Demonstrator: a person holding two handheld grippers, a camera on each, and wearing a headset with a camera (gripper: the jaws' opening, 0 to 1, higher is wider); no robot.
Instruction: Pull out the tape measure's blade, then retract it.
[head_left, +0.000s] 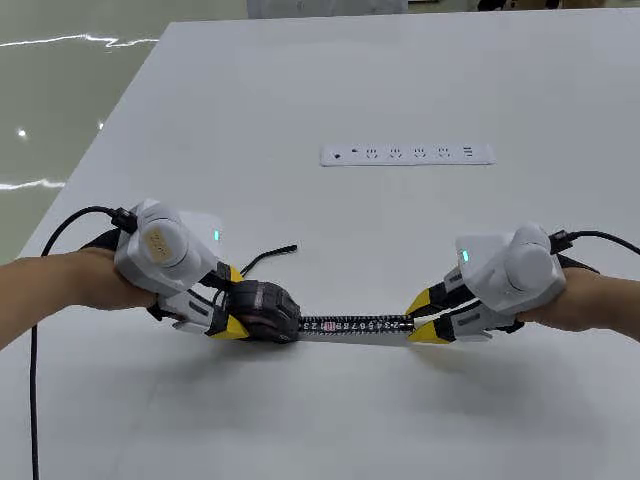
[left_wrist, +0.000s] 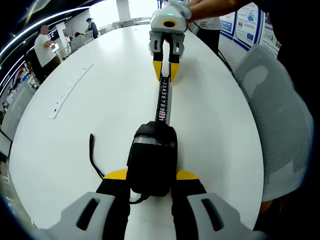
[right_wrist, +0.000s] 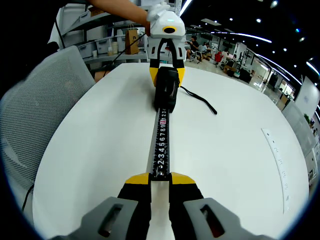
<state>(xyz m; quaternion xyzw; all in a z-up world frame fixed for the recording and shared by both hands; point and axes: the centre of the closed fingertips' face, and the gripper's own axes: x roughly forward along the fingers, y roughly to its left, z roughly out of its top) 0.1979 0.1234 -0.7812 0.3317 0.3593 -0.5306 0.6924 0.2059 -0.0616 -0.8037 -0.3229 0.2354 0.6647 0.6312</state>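
A white table fills the frame, with glossy floor at upper left. A grey mesh chair stands at the right edge of the left gripper view.

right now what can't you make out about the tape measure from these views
- Numbers on the blade: too small to read, head view.
- Its end hook: hidden inside the right gripper, right gripper view.
- Rear of the tape measure case: covered by the left gripper, left gripper view.
- Markings on the power strip: too small, head view.

White table, power strip, black strap
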